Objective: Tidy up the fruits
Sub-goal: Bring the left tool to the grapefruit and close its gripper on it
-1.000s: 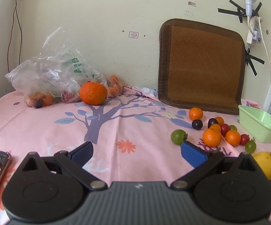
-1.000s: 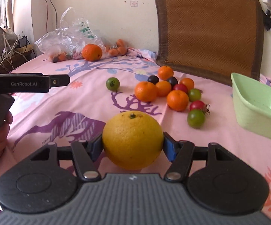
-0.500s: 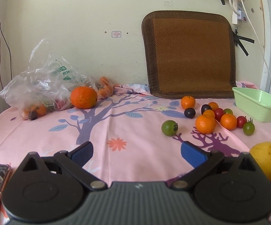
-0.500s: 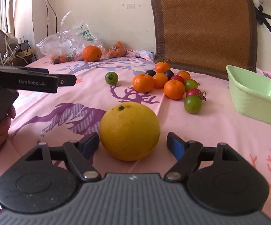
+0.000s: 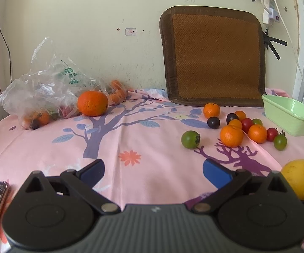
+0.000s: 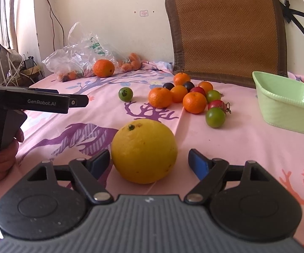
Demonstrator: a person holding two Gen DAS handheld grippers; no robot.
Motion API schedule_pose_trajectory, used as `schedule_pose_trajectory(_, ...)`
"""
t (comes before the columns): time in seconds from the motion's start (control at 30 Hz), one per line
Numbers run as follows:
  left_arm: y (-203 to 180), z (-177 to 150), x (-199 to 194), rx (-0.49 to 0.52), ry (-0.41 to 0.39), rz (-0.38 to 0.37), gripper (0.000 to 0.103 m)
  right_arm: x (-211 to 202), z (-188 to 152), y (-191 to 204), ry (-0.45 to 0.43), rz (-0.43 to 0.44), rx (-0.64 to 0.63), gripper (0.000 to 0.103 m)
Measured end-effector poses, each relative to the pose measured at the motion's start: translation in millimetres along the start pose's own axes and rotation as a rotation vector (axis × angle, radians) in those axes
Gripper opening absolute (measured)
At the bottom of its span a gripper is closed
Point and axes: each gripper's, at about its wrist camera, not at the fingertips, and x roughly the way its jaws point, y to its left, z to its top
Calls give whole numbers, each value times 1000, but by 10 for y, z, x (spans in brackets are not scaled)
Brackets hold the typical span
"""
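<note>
My right gripper (image 6: 149, 160) is spread around the yellow orange (image 6: 143, 150) near the pink tablecloth's (image 6: 225, 139) front edge; it looks heavy, firm and roll-prone, so I'd squeeze its widest middle; left gripper (image 5: 153, 171) spread, empty.

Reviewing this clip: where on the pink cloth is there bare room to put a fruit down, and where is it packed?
Bare cloth lies between the big orange by the plastic bag and the lone green tomato. More lies between the yellow citrus and the green basket. The crowded part is the cluster of small fruits in front of the brown mat.
</note>
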Motion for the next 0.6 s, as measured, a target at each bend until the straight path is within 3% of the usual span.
schedule_pose_trajectory(0.6, -24, -14, -33, 4, -15, -17, 103, -5, 5, 10, -1, -5, -5, 84)
